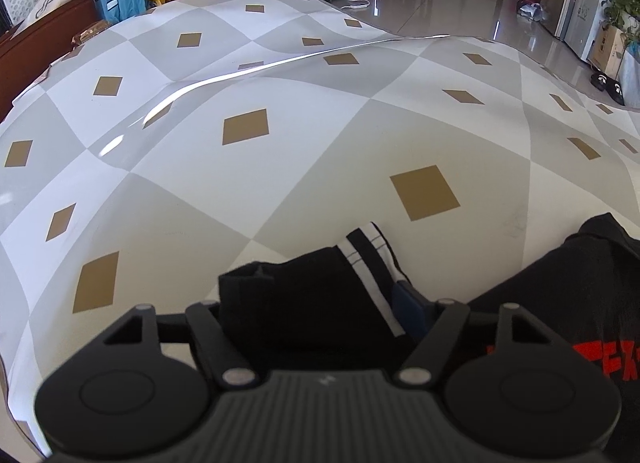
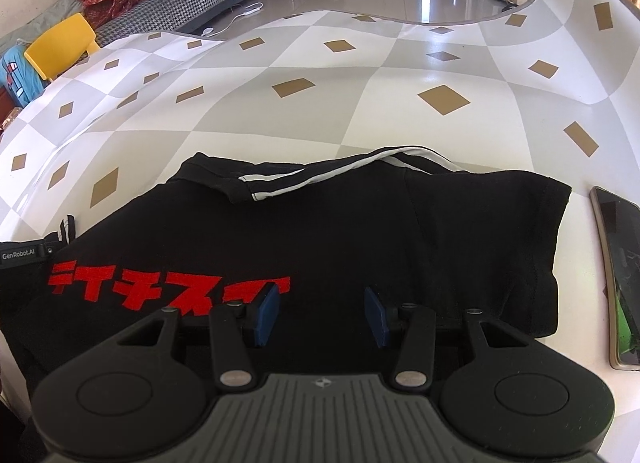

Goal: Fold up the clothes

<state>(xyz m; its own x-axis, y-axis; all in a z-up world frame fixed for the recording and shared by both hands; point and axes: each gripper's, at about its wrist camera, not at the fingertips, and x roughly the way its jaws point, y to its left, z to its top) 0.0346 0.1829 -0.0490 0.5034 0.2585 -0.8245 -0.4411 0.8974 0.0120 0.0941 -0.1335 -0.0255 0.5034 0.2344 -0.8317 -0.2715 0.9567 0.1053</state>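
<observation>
The right gripper [image 2: 322, 313] hovers low over a black T-shirt [image 2: 360, 231] with red lettering, its blue pads apart and gripping nothing. The shirt lies on the checked tablecloth [image 2: 320, 103], a phone [image 2: 618, 275] just beside it. The left gripper [image 1: 320, 315] straddles the bunched striped sleeve [image 1: 320, 283]; whether it pinches is unclear.

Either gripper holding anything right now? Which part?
Left gripper: black sleeve with white stripes between its fingers; grip unclear. Right gripper: open above the shirt, holding nothing.

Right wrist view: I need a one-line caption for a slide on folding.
Right gripper, jaws apart, above a black T-shirt with red lettering on a checked tablecloth, phone beside it.
</observation>
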